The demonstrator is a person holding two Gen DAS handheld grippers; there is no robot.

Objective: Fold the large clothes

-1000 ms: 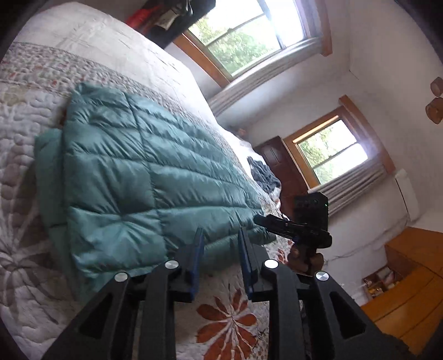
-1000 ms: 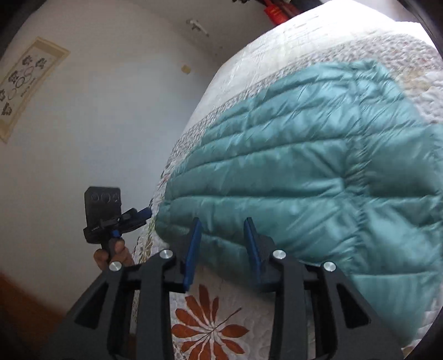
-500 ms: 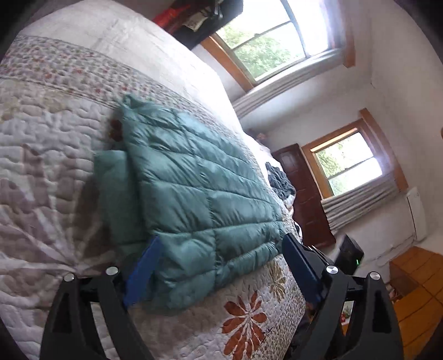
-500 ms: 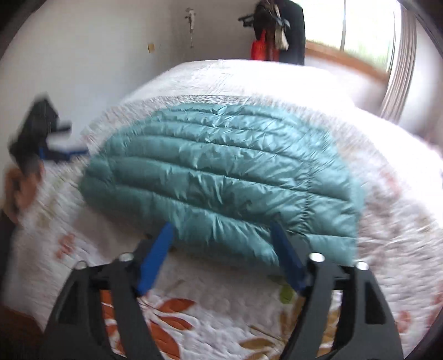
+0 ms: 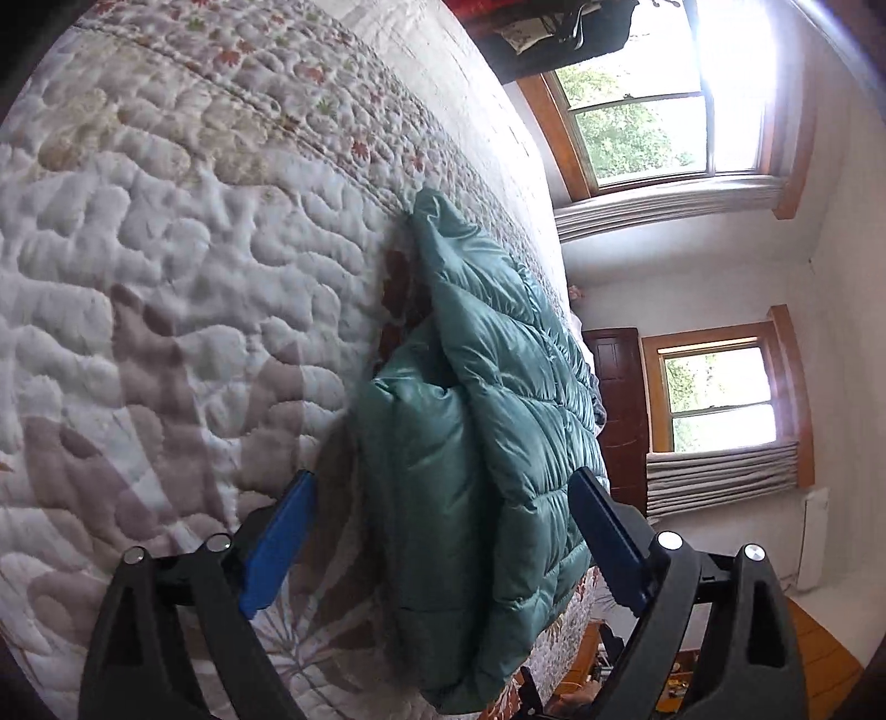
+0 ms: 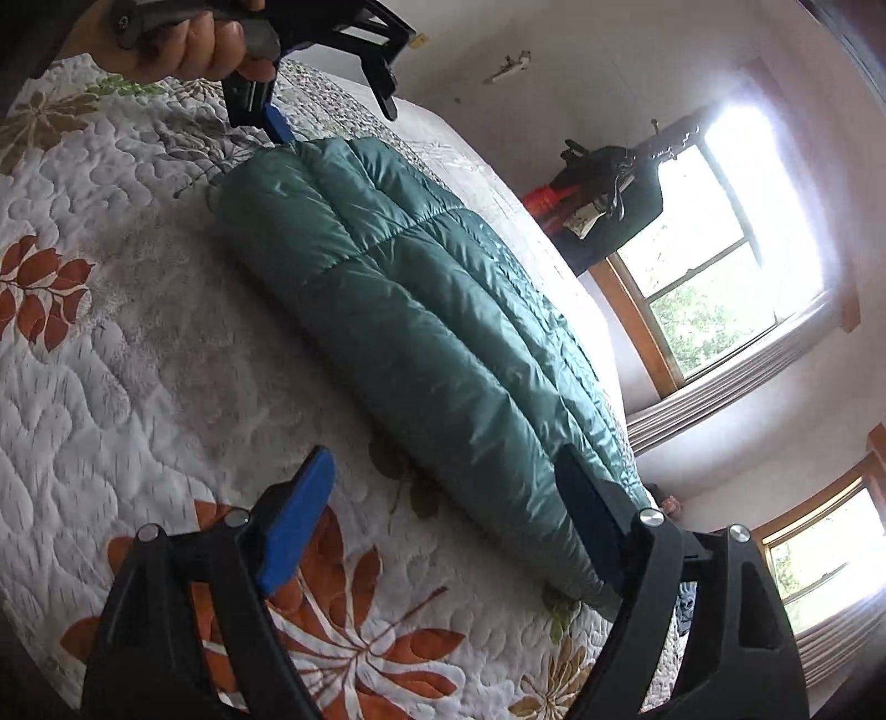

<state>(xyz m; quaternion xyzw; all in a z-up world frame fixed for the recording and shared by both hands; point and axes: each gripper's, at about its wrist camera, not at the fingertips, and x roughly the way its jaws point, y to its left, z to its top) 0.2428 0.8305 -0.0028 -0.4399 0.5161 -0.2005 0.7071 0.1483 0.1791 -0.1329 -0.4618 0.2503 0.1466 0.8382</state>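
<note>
A teal quilted puffer jacket (image 5: 498, 421) lies folded into a long bundle on the bed. My left gripper (image 5: 443, 531) is open wide at one short end, and the jacket's edge sits between its blue pads (image 5: 277, 543). At the opposite end of the jacket (image 6: 421, 310), my right gripper (image 6: 443, 515) is also open wide; its right pad (image 6: 587, 520) is by the jacket's near corner. The right wrist view shows the left gripper (image 6: 338, 119) at the far corner, held by a hand (image 6: 188, 39).
A white floral quilt (image 6: 138, 360) covers the bed (image 5: 138, 277). Two wood-framed windows (image 5: 642, 138) are beyond it, with dark clothes hanging (image 6: 603, 194) by one. A dark wooden door (image 5: 620, 399) and an orange wood floor (image 5: 819, 653) lie past the bed's edge.
Both grippers have opened from a narrow gap to wide. They have swung apart and dropped low to opposite ends of the jacket, which has stayed in place.
</note>
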